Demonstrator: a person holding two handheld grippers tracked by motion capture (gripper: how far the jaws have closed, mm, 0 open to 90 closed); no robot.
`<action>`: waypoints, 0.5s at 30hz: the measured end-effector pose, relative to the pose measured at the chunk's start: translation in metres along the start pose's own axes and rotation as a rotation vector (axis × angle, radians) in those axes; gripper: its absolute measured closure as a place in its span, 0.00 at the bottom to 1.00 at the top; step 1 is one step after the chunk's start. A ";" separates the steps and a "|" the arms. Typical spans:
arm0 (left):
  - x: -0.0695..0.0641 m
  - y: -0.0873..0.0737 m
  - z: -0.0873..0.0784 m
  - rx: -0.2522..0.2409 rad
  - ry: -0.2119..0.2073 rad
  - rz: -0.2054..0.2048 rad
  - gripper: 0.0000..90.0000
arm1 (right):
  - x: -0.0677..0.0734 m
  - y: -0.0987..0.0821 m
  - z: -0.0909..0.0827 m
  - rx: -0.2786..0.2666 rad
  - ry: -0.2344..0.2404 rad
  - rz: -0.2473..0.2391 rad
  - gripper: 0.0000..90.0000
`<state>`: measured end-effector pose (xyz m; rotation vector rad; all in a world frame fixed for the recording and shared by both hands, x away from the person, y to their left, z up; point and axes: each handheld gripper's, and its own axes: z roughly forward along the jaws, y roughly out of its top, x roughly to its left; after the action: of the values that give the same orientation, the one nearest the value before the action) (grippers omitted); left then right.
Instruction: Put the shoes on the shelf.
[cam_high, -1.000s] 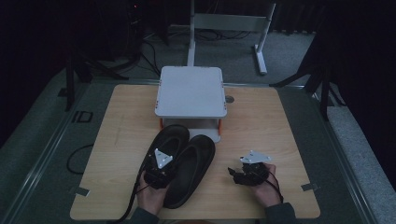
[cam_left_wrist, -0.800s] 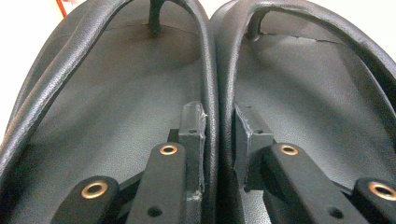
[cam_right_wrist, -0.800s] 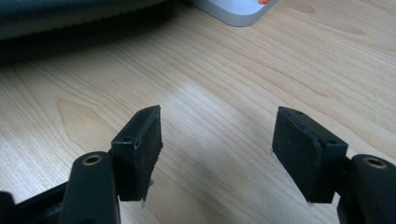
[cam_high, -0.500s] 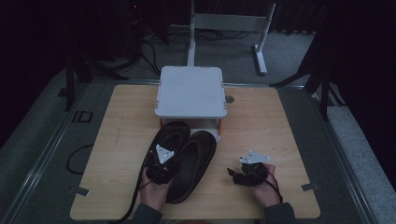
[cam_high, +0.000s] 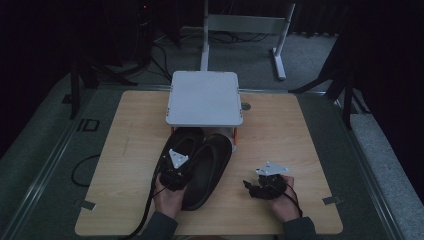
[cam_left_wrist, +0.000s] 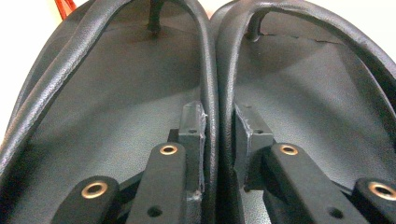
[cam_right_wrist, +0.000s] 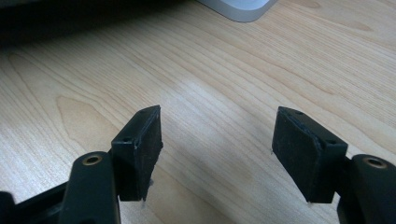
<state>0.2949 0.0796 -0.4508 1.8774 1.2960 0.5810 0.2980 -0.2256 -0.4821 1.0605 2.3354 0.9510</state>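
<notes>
A pair of black flip-flop sandals (cam_high: 210, 165) lies side by side on the wooden table (cam_high: 135, 135), toes pointing toward the white stand (cam_high: 204, 98). My left gripper (cam_high: 176, 167) sits over the left sandal. In the left gripper view, the left gripper (cam_left_wrist: 219, 126) is shut on the two inner straps (cam_left_wrist: 212, 70), pressing them together. The left footbed (cam_left_wrist: 116, 84) and right footbed (cam_left_wrist: 308, 88) spread out on either side. My right gripper (cam_high: 262, 184) rests to the right of the sandals. In its own view, the right gripper (cam_right_wrist: 217, 140) stands open over bare wood.
The white stand has a flat top on short orange legs (cam_high: 235, 145), and the sandals' toes reach under its front edge. A corner of the stand (cam_right_wrist: 238, 9) lies ahead of the right gripper. A metal frame (cam_high: 245, 25) stands on the floor beyond the table.
The left gripper and the sandals it holds have slid a little away from the person, toward the white stand. The right gripper has stayed put.
</notes>
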 end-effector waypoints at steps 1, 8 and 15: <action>0.000 0.001 0.001 0.000 0.002 -0.002 0.84 | 0.000 0.000 0.000 0.000 0.000 0.000 0.36; -0.001 0.004 0.006 -0.006 0.009 -0.009 0.84 | 0.002 0.000 0.001 0.007 -0.012 -0.016 0.36; -0.002 0.006 0.011 -0.010 0.020 -0.021 0.84 | 0.001 -0.001 0.001 0.008 -0.019 -0.018 0.36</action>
<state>0.3056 0.0732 -0.4523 1.8522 1.3223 0.5958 0.2974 -0.2249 -0.4837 1.0450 2.3314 0.9215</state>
